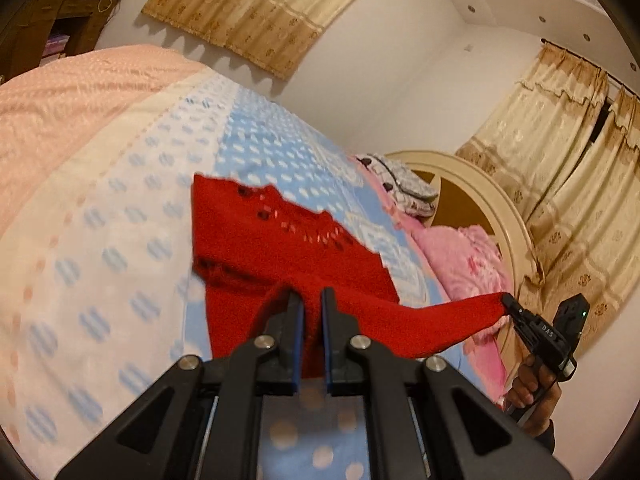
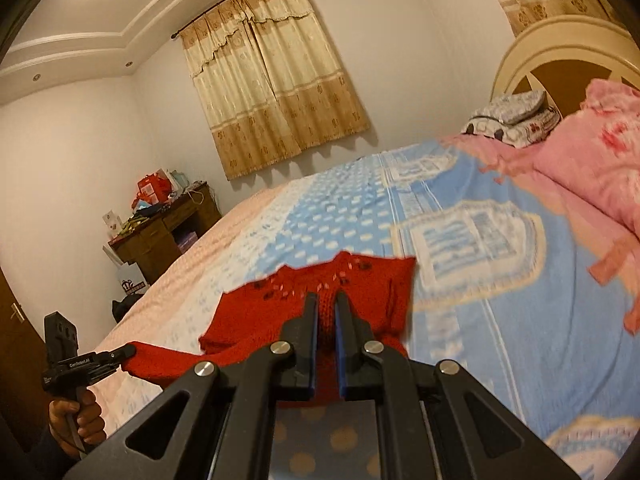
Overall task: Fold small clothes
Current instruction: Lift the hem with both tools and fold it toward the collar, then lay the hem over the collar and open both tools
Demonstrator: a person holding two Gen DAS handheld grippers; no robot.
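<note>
red knit garment (image 1: 280, 248) lifted off the blanket (image 1: 120, 208), each claw, left (image 1: 310, 296) and right (image 2: 326, 300), clamped on its edge.

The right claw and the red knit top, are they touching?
Touching. The left wrist view shows the right claw pinching the red knit top at a stretched corner; the right wrist view shows knit fabric clamped between its fingers.

The left gripper (image 1: 309, 300) sits at the bottom middle of its own view, and its two black fingers are pinched tight on the red sweater (image 1: 280, 248). The right gripper (image 2: 326, 304) does the same in its view. At the lower right of the left view, a hand (image 1: 534, 390) holds the right gripper's handle. At the lower left of the right view, another hand (image 2: 78, 416) holds the left gripper's handle.
</note>
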